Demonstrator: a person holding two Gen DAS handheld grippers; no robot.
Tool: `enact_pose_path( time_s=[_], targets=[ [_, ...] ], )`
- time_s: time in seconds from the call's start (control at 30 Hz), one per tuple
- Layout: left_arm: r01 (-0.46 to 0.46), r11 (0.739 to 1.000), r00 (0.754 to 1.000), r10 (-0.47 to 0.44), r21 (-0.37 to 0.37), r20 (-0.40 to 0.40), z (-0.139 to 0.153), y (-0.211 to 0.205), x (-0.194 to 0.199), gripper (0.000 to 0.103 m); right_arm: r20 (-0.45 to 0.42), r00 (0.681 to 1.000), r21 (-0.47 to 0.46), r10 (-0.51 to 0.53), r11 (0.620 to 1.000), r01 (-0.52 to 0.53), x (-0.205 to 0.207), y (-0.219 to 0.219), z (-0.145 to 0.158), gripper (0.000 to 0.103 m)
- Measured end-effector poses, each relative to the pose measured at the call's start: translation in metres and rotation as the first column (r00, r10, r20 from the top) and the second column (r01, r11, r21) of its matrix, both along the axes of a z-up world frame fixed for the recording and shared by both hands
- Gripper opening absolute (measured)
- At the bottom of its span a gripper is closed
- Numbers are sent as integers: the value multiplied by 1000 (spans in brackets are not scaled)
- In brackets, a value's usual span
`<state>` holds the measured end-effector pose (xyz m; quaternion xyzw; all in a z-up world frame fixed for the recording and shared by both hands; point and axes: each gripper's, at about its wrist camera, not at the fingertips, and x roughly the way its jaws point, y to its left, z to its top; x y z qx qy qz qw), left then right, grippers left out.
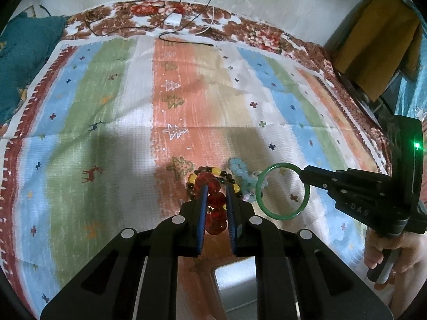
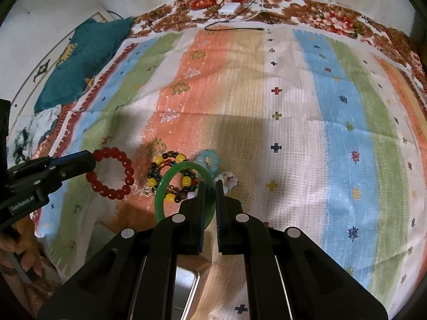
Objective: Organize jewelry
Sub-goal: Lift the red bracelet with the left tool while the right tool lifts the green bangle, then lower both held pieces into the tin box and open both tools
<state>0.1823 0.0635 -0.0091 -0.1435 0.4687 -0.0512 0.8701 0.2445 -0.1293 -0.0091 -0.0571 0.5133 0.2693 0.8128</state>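
Red translucent beads fill the gap between our left gripper's [image 1: 216, 202] blue-padded fingers: its jaws are closed on the round red glass-bead bracelet [image 2: 110, 172], which hangs lifted off the striped woven cloth [image 1: 112, 112] on the bed. Our right gripper [image 2: 210, 202] has its jaws pinched narrow on the rim of the smooth green jade-like bangle [image 1: 281, 190], holding it raised as well. We take as landmark the bracelet of yellow and dark mixed beads [image 2: 170, 177], which lies on the orange stripe of the cloth. The red bracelet is held to its left in the right wrist view; the green bangle hovers over its near right side there. Just right of the landmark lies a pale blue bead bracelet [image 2: 209, 160], and a pale pink-and-white bead piece [image 2: 229, 180] lies beyond that. Nearer to us than the landmark, a shiny metal tray [image 1: 234, 280] shows under the grippers. Far behind it, a white charger [image 1: 173, 21] with cables sits at the bed's edge.
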Motion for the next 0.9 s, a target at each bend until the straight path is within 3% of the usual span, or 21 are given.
enact_pose_path(
  time_s=[0.9],
  targets=[
    [42,999,992,-38,-32,124,38,-25,-67,13,63,996,70,57,996,-62,-62,-20,35,8]
  ],
)
